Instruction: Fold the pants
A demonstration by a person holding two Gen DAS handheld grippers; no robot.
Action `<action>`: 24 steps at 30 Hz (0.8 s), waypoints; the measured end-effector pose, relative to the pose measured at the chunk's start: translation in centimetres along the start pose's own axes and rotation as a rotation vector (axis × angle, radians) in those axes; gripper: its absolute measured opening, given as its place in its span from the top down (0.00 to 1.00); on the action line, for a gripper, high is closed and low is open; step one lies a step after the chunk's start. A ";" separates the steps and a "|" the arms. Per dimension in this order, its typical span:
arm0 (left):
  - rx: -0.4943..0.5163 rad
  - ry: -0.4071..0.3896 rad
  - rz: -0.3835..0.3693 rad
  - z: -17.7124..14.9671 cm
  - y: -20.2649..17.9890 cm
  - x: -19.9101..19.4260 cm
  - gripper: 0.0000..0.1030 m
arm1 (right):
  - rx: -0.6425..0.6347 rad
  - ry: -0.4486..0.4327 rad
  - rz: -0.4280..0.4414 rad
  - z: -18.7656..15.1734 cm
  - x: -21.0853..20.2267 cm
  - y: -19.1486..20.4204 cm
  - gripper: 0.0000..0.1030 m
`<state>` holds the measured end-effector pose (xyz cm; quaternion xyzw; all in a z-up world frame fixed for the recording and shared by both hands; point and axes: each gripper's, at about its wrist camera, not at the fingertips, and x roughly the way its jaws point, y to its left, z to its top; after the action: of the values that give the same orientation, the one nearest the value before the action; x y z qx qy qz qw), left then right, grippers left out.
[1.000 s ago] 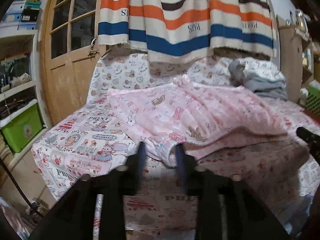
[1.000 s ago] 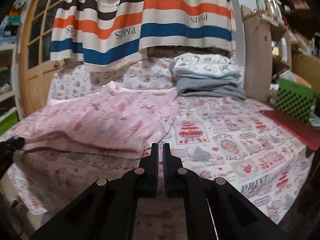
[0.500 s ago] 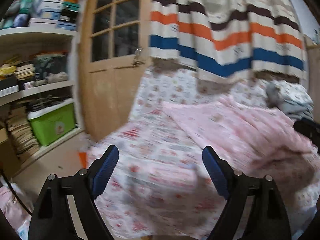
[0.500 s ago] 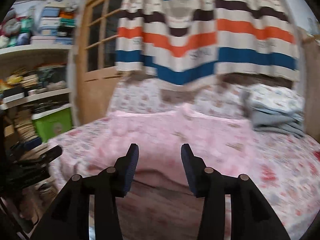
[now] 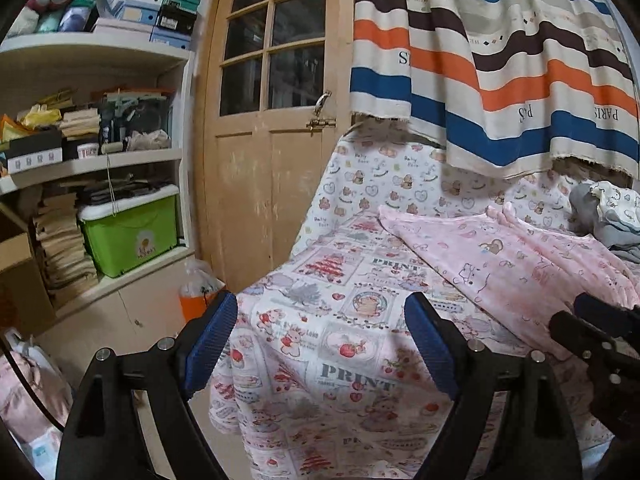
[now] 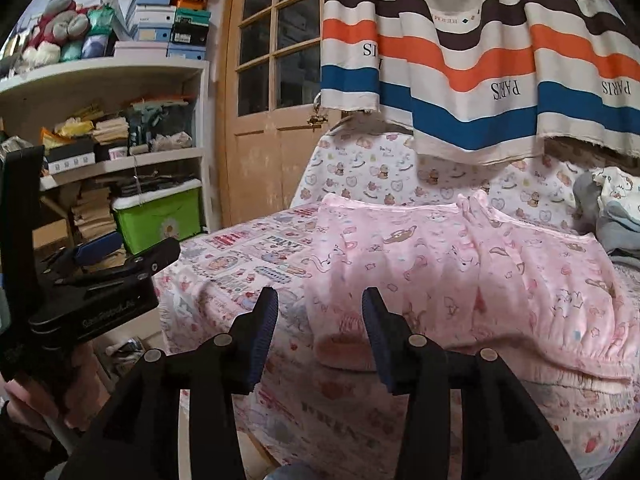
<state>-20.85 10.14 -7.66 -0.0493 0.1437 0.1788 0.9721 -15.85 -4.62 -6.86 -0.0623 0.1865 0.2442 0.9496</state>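
The pink printed pants (image 6: 472,276) lie folded on the bed with the patterned sheet (image 5: 340,344); they also show in the left wrist view (image 5: 512,268). My left gripper (image 5: 320,344) is open and empty, held off the bed's left front corner, left of the pants. My right gripper (image 6: 320,328) is open and empty, just in front of the pants' near left edge, not touching them. The left gripper's body shows at the left of the right wrist view (image 6: 100,280). The right gripper's fingers (image 5: 592,320) show at the right edge of the left wrist view.
A wooden door (image 5: 272,152) stands behind the bed's left side. Shelves with boxes and a green bin (image 5: 128,236) are at the left. A striped cloth (image 6: 500,72) hangs over the headboard. A stack of folded clothes (image 6: 616,216) lies at the far right.
Both grippers opened, letting go of the pants, and drew back. Both views swung left, so the door and shelves came into sight.
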 end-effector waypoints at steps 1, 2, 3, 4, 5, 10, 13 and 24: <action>-0.006 0.004 -0.005 -0.1 0.0 0.1 0.18 | 0.008 0.015 -0.002 0.0 0.4 -0.1 0.56; -0.013 0.006 -0.008 -0.1 0.0 0.2 0.18 | 0.023 0.033 -0.002 0.0 0.8 -0.3 0.56; -0.019 0.005 -0.011 -0.1 0.1 0.2 0.18 | 0.036 0.054 -0.001 -0.1 1.4 -0.5 0.56; -0.022 0.003 -0.012 -0.1 0.1 0.3 0.18 | 0.041 0.066 -0.001 -0.2 1.8 -0.6 0.56; -0.025 -0.001 -0.012 -0.1 0.1 0.3 0.18 | 0.038 0.076 -0.008 -0.4 2.2 -0.7 0.56; -0.037 -0.015 -0.021 0.3 0.2 0.4 0.13 | 0.007 0.075 -0.023 -1.1 2.3 -0.4 0.56; -0.033 -0.014 -0.015 0.4 0.0 0.7 0.13 | 0.004 0.054 -0.045 -1.6 2.3 -0.4 0.59; -0.017 -0.012 -0.013 0.6 -0.3 0.6 0.13 | 0.014 0.072 -0.098 -1.1 2.0 -0.8 0.90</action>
<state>-20.00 10.13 -7.22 -0.0575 0.1362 0.1740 0.9736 -14.15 -4.67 -8.65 -0.0735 0.2188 0.1936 0.9535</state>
